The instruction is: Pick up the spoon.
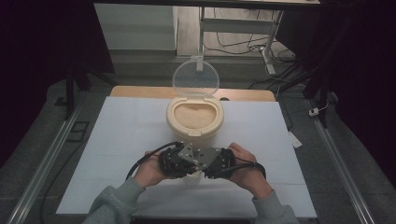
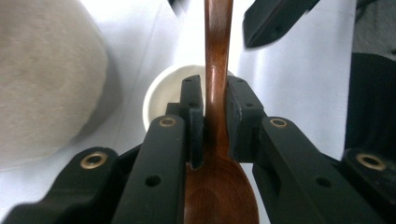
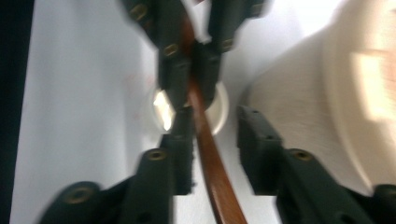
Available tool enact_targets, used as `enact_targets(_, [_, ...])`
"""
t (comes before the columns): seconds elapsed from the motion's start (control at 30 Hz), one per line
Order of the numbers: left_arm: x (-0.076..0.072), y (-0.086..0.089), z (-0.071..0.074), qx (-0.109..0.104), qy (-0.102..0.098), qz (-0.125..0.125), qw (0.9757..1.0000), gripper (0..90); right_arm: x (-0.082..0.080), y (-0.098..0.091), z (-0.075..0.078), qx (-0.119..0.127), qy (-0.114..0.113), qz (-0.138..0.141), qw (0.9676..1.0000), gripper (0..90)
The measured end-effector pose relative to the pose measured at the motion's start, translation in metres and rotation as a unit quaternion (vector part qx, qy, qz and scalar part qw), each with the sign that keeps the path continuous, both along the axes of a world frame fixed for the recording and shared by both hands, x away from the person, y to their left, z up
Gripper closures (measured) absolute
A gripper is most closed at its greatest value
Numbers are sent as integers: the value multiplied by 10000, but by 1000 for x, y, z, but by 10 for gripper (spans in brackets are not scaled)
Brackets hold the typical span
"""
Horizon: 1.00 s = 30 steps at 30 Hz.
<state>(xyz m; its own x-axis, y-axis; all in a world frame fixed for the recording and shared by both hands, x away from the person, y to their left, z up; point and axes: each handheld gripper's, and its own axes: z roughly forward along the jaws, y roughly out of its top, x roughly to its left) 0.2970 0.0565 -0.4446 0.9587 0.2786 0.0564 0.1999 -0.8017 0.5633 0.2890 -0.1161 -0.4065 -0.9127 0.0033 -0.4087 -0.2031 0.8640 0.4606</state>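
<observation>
Wooden spoon (image 2: pixel 217 140) — handle clamped between the pads of the left gripper (image 2: pixel 215 116), bowl end toward that camera, held above a small white cup (image 2: pixel 163 95). Right gripper (image 3: pixel 215 140): jaws parted around the same handle, no pad pressing on it; a handover, judged nearly complete. Large cream container (image 1: pixel 194 119), lid (image 1: pixel 195 78) up, filled with pale grain, stands just beyond both hands on the white table (image 1: pixel 116 140). Outstanding, by appearance — scooping grain and filling the cup.

Wooden spoon (image 2: pixel 215 140) bowl cut off below; right gripper view motion-blurred.
</observation>
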Motion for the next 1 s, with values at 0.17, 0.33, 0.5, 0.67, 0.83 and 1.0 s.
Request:
enact_targets(0.17, [0, 6, 3, -228, -129, 97, 9996, 783, 2, -18, 7, 1032, 169, -438, 9936, 544])
enact_targets(0.33, [-5, 10, 7, -473, -248, 125, 9985, 784, -4, -45, 10, 2180, 359, -1174, 9682, 459])
enact_targets(0.5, [-8, 14, 21, -921, -407, 132, 9948, 786, -22, -68, 4, 2835, 535, -1806, 9403, 426])
enact_targets(0.67, [-7, 11, 29, -1143, -452, 93, 9924, 788, -29, -85, -7, 3131, 610, -2132, 9235, 428])
enact_targets(0.83, [-1, 8, 26, -1134, -455, 157, 9924, 789, -28, -91, -10, 3294, 600, -2295, 9139, 430])
enact_targets(1.0, [2, 7, 20, -1037, -481, 257, 9931, 791, -30, -93, -10, 3338, 465, -2237, 9145, 443])
